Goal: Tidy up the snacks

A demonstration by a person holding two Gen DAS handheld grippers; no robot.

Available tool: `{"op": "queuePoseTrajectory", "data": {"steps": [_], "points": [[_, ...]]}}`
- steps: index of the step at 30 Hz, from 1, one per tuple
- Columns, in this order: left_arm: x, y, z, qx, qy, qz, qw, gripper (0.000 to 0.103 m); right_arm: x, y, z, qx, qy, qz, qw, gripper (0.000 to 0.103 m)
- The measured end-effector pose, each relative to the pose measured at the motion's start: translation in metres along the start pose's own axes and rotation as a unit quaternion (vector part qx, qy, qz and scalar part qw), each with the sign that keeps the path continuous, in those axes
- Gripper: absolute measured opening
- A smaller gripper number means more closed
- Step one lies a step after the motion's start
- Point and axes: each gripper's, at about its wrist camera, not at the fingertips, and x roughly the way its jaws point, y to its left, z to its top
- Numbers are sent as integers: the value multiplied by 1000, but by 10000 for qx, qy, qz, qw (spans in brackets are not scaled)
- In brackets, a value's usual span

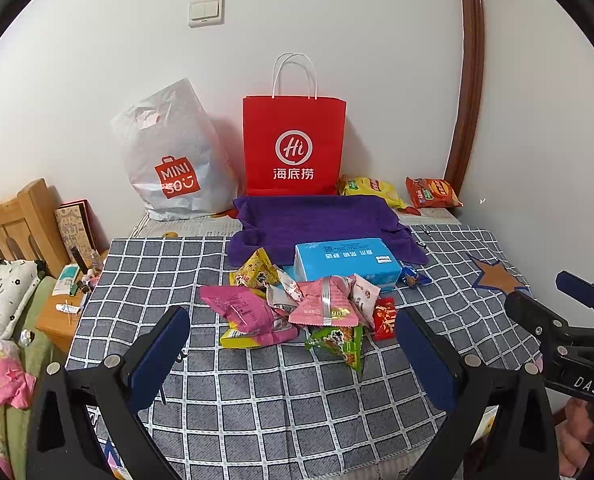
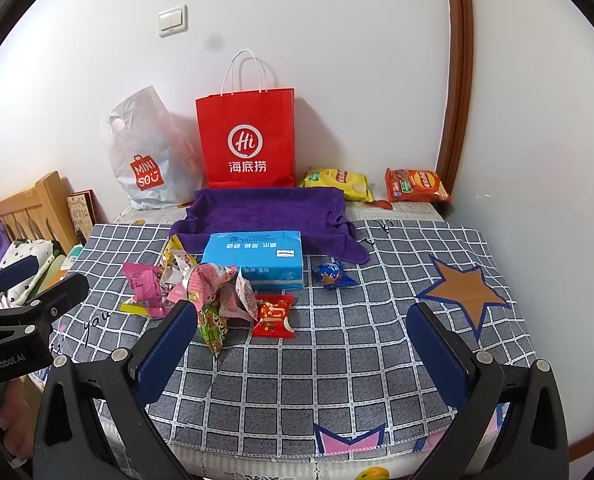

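A heap of small snack packets (image 1: 297, 304) (image 2: 201, 292), pink, yellow, green and red, lies on the checked cloth in front of a blue tissue pack (image 1: 347, 260) (image 2: 255, 258). A red packet (image 2: 275, 316) lies at the heap's right and a blue packet (image 2: 331, 274) sits apart to the right. A yellow chip bag (image 1: 371, 190) (image 2: 337, 182) and an orange chip bag (image 1: 433, 192) (image 2: 415, 186) lie at the back right. My left gripper (image 1: 293, 356) is open and empty, just in front of the heap. My right gripper (image 2: 305, 352) is open and empty, to the right of the heap.
A red paper bag (image 1: 295, 146) (image 2: 247, 138) and a white plastic bag (image 1: 173, 160) (image 2: 145, 156) stand against the wall. A purple towel (image 1: 317, 224) (image 2: 269, 216) lies behind the tissue pack. A wooden bed frame (image 1: 17, 220) and bedside clutter are at the left.
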Motion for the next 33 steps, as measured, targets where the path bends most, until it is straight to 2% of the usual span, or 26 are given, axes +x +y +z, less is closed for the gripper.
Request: {"op": "queuePoseTrajectory", "data": {"steps": [33], "points": [[-1,-6,0,40,-29,6,10000,103,-4,1,0,-3,-46,14,10000,103]]}}
